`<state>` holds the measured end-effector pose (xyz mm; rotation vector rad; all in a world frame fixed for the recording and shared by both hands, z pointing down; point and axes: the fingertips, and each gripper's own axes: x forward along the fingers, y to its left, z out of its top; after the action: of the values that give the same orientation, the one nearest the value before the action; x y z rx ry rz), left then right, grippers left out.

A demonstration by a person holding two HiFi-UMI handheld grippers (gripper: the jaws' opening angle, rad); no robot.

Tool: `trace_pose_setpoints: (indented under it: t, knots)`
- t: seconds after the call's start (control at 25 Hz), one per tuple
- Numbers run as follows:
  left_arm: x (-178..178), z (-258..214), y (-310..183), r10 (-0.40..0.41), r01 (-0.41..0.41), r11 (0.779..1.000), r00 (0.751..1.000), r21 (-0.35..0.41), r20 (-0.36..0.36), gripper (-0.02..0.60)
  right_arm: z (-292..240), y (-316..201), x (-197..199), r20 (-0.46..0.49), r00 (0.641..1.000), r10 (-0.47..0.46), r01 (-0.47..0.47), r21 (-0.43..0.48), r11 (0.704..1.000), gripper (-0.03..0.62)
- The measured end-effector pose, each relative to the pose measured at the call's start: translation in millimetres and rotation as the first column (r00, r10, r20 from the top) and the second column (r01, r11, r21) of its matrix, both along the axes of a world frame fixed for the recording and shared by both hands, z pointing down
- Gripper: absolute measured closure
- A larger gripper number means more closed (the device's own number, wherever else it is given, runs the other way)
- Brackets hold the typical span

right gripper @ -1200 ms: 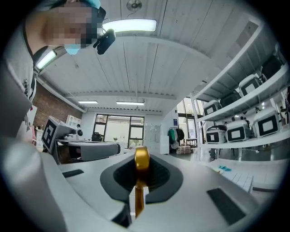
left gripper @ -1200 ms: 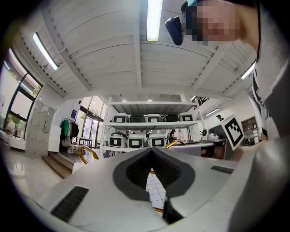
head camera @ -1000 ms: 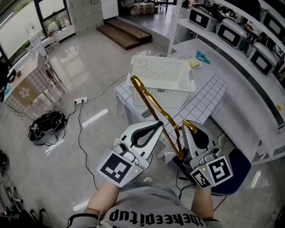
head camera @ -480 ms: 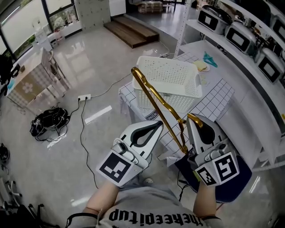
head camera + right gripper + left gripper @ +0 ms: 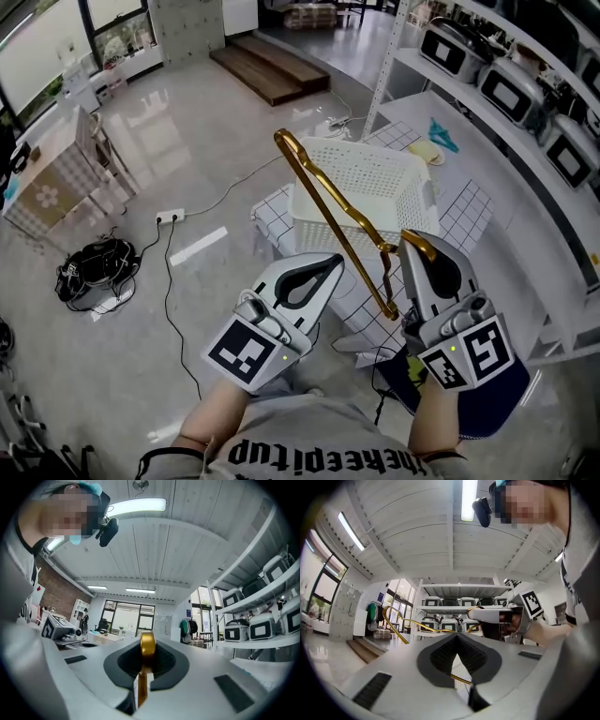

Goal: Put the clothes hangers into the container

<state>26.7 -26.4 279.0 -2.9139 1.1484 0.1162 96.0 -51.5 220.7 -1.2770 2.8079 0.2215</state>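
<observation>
A gold clothes hanger point(image 5: 333, 220) is held up in the air, its long arm slanting up and left to a bend near the white perforated basket point(image 5: 375, 183). My right gripper point(image 5: 418, 247) is shut on the hanger's hook end, and the gold metal point(image 5: 147, 646) shows upright between its pads. My left gripper point(image 5: 330, 265) sits just left of the hanger's bar, jaws shut and empty. In the left gripper view the hanger point(image 5: 396, 620) curves behind the closed jaw tips point(image 5: 457, 635), and the right gripper point(image 5: 501, 616) appears beyond them.
The basket stands on a low table with a white grid-pattern top point(image 5: 281, 211). White shelves with several appliances point(image 5: 511, 89) run along the right. A teal item point(image 5: 442, 131) lies on the shelf. A power strip point(image 5: 169, 217) and a black cable bundle point(image 5: 89, 267) lie on the floor at left.
Both grippers and the hanger have come closer to the basket. The hanger's far bend now sits by the basket's left rim. Neither grip has altered.
</observation>
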Motion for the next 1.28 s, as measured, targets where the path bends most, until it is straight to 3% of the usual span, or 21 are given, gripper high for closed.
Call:
trace_pose_setpoints:
  t: [0.76, 1.28]
  knots:
    - [-52.7, -1.2, -79.2, 0.101, -0.101, 0.995, 0.994, -0.01, -0.035, 0.568, -52.3, -76.2, -35.7, -0.093, 0.988, 0.124, -0.115, 0.098, 0.988, 0.583]
    - [-95.6, -1.6, -110.1, 0.112, -0.112, 0.994, 0.993, 0.002, -0.041, 0.568, -65.7, -108.0, -65.2, -0.136, 0.977, 0.166, -0.146, 0.145, 0.979, 0.583]
